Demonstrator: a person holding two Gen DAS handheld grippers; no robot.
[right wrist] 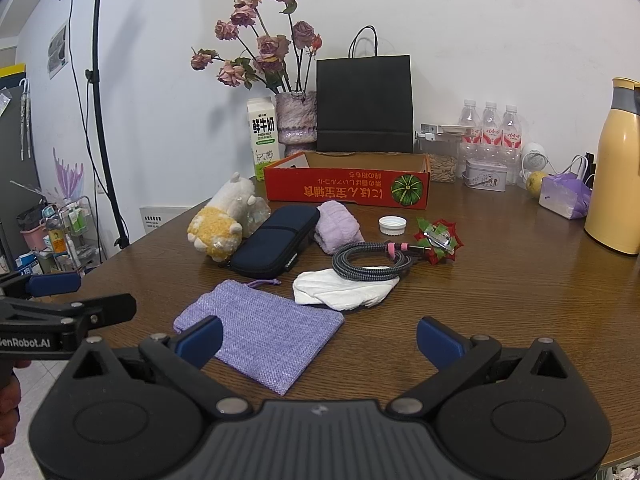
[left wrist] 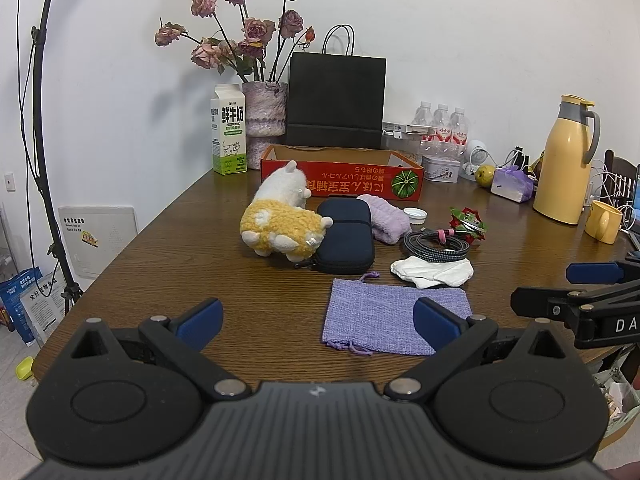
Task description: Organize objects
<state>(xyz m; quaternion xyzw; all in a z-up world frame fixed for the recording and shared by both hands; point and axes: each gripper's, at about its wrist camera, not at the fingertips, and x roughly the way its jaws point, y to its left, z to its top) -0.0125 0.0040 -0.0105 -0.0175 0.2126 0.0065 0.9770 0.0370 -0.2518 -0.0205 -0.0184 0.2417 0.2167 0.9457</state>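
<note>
A purple woven pouch point(left wrist: 384, 312) point(right wrist: 260, 332) lies nearest me on the brown table point(left wrist: 200, 264). Behind it lie a navy zip case point(left wrist: 346, 240) point(right wrist: 272, 240), a yellow-and-white plush alpaca point(left wrist: 280, 216) point(right wrist: 224, 220), a lilac towel roll point(left wrist: 386, 220) point(right wrist: 338, 226), a coiled cable point(left wrist: 436, 244) point(right wrist: 372, 260), a white crumpled cloth point(left wrist: 434, 272) point(right wrist: 344, 288), a white cap point(left wrist: 415, 213) point(right wrist: 393, 225) and a red-green bow point(left wrist: 466, 224) point(right wrist: 438, 236). A red cardboard tray point(left wrist: 344, 180) point(right wrist: 348, 188) stands farther back. My left gripper point(left wrist: 318, 322) and right gripper point(right wrist: 320, 344) hover open near the front edge, both empty.
At the back stand a milk carton point(left wrist: 228, 136), a vase of dried roses point(left wrist: 264, 108), a black paper bag point(left wrist: 336, 104), water bottles point(left wrist: 442, 124) and a tin point(left wrist: 440, 168). A yellow thermos point(left wrist: 564, 160) and mug point(left wrist: 604, 222) sit at right. A light stand point(right wrist: 100, 120) rises at left.
</note>
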